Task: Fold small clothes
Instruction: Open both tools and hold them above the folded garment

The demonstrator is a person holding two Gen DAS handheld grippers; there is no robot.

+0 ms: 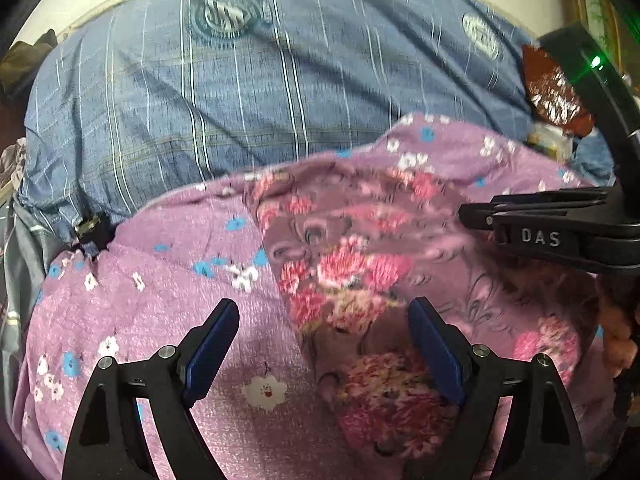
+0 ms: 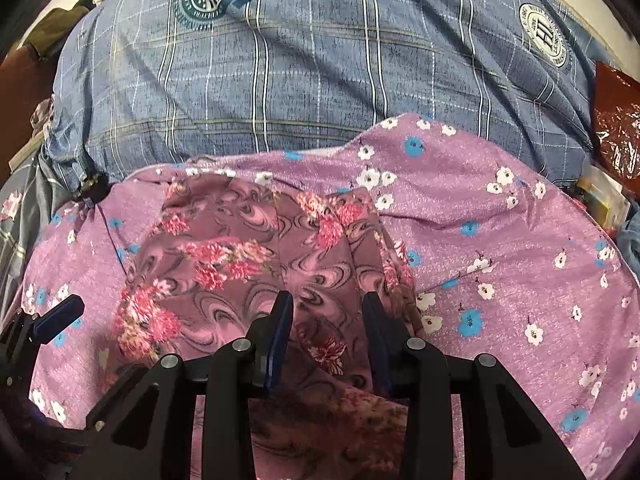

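Left tongs [image 1: 324, 320] are held wide open above the floral garment [image 1: 352, 280], nothing gripped. Right tongs [image 2: 328, 308] are partly closed, and a raised fold of the floral garment [image 2: 248, 256] is seen between the blue pads [image 2: 280, 336]; firm grip cannot be told. The garment, thin mauve fabric with pink flower swirls, is spread crumpled on a fuzzy purple flowered blanket [image 2: 500, 248]. Behind, a blue plaid sheet [image 2: 300, 60] with round crests is seen.
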